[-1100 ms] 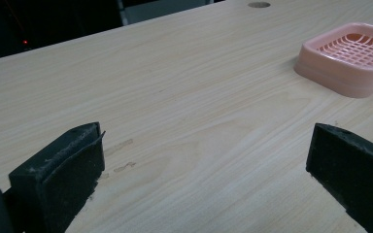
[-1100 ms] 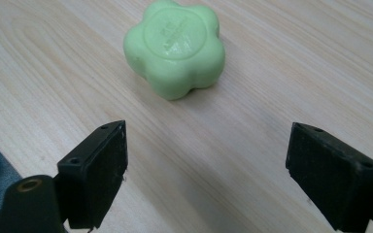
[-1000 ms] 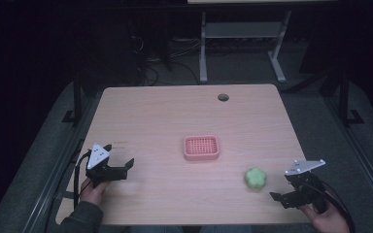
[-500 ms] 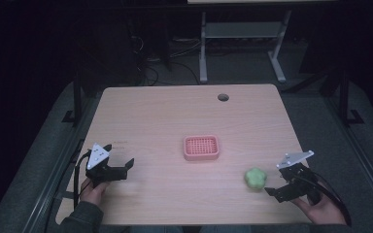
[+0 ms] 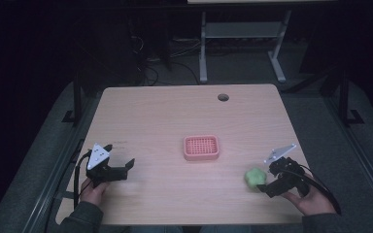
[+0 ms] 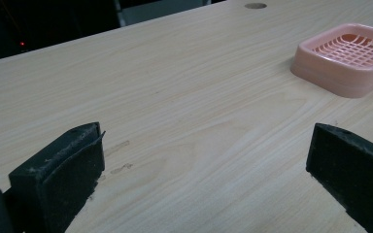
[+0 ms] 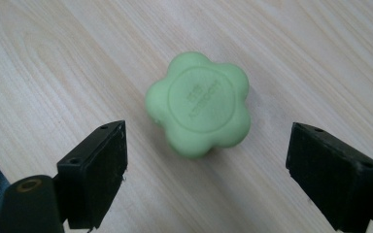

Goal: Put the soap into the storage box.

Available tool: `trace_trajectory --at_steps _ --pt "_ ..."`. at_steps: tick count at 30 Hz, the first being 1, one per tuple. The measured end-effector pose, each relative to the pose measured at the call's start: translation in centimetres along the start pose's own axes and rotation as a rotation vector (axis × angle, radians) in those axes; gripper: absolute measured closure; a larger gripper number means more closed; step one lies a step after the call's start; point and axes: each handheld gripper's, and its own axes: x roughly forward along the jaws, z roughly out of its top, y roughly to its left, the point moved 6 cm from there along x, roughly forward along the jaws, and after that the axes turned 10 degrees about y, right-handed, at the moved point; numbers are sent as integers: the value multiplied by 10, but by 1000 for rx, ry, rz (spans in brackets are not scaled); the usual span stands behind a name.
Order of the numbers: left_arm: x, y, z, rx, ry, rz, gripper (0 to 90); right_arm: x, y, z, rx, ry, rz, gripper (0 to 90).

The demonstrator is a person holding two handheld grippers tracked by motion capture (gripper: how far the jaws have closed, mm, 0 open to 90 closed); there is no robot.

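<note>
From above, our right gripper (image 5: 267,182) sits just beside the soap (image 5: 255,177), jaws wide; nothing is gripped yet. The left gripper (image 6: 209,179) waits, jaws wide, tray (image 6: 348,52) ahead. In the right gripper view, the soap lies untouched on the table (image 7: 53,63) just ahead of the jaws.

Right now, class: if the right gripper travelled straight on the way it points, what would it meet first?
The right gripper, jaws open, would most likely meet the green flower-shaped soap first; it lies on the light wooden table just ahead, centred between the jaws.
</note>
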Motion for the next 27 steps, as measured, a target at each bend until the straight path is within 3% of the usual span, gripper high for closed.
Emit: trace_trajectory --at_steps 27 --pt "0 0 0 0 -8 -4 0 30 3 24 -29 109 23 147"
